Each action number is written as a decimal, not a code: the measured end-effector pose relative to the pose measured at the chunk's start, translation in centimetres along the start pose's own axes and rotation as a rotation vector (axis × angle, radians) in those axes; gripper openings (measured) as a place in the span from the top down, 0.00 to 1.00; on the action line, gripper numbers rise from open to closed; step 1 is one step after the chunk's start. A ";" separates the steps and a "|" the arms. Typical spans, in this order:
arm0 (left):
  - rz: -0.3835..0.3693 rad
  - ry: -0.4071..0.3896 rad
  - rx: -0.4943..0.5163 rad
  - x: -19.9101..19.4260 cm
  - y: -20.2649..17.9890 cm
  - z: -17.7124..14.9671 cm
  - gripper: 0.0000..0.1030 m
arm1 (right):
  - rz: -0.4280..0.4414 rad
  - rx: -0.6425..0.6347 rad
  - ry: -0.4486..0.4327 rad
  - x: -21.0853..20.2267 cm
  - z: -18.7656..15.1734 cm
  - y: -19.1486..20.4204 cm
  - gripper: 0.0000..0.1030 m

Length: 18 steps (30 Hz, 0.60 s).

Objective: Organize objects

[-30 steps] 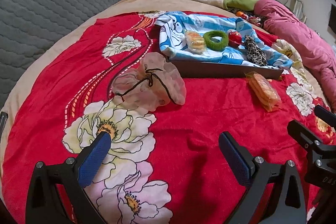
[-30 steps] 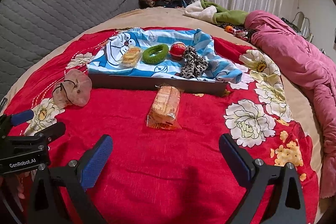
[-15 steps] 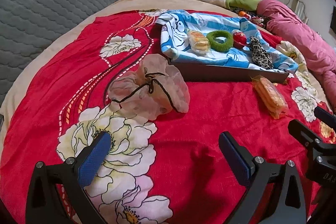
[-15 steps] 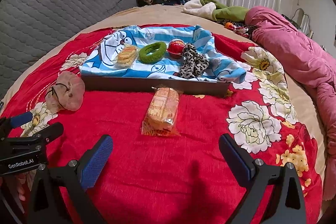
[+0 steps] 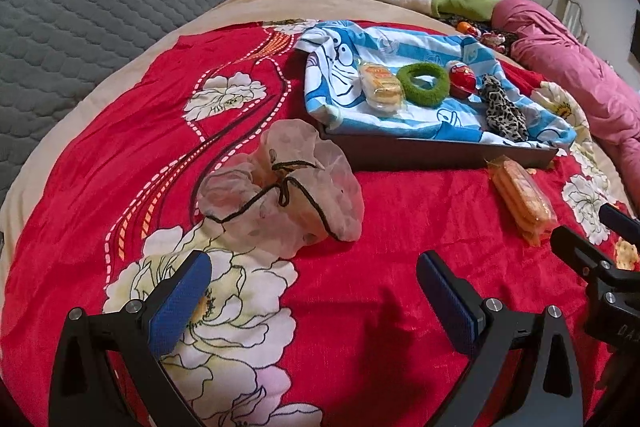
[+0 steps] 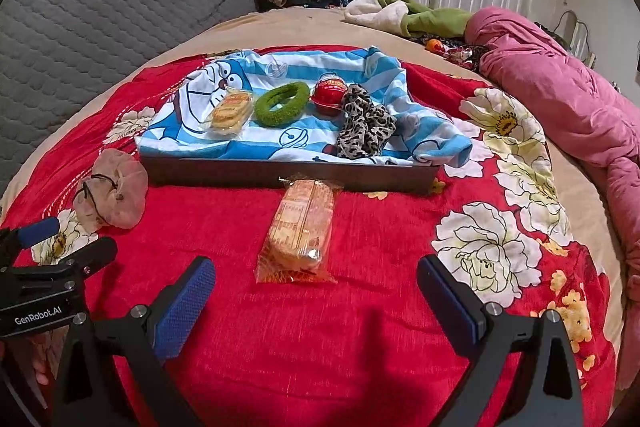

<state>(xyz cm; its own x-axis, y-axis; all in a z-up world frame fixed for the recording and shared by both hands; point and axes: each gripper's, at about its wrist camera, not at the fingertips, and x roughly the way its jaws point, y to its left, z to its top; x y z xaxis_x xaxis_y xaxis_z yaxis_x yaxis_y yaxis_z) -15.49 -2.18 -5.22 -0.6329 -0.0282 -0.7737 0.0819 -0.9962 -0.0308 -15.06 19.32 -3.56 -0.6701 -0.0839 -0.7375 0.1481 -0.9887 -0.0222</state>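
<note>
Reaching: both grippers hover low over the red floral bedspread (image 6: 360, 327), each facing one loose item that lies outside the tray (image 6: 280, 177).
Left gripper (image 5: 314, 293): fingers spread wide, nothing between the blue pads; the sheer pink scrunchie (image 5: 280, 187) lies just ahead of it, slightly left of centre.
Right gripper (image 6: 316, 297): likewise wide open and empty, lined up almost squarely on the orange biscuit packet (image 6: 300, 231).
Biscuit packet: flat on the bedspread, long axis pointing at the tray's near edge, far end touching or nearly touching it.
Scrunchie: on the bedspread off the tray's near-left corner, apart from the wall.
Tray contents: on the blue cartoon cloth (image 6: 240, 143) sit a second biscuit packet (image 6: 232, 109), a green ring scrunchie (image 6: 282, 103), a red round container (image 6: 330, 95) and a leopard-print scrunchie (image 6: 364, 129), in a row from left to right.
Likely step: gather the two strays into the tray.
Doing it well: pinch the packet across its narrow width, gently, since the biscuits probably crush; take the scrunchie through its bunched middle, not a loose frill; lift clear of the tray wall before setting down in the free cloth along the near edge.
</note>
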 end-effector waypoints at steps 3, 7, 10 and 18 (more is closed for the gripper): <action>0.003 0.003 0.002 0.4 0.0 0.2 0.01 | 0.001 0.002 0.003 0.3 0.2 0.0 0.01; 0.003 0.001 -0.002 0.8 0.0 0.5 0.01 | 0.000 0.004 0.009 0.9 0.4 -0.1 0.01; 0.003 0.002 0.001 1.2 0.0 0.8 0.01 | 0.002 0.006 0.014 1.3 0.6 -0.2 0.01; 0.006 0.003 0.000 2.2 -0.2 1.5 0.01 | 0.006 -0.004 0.024 2.7 1.2 0.1 0.01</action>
<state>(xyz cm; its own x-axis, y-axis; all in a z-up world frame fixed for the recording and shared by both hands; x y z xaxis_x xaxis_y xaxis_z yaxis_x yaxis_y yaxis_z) -18.11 -2.14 -5.98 -0.6299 -0.0337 -0.7760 0.0859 -0.9959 -0.0265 -17.73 18.88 -4.78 -0.6512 -0.0865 -0.7540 0.1551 -0.9877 -0.0206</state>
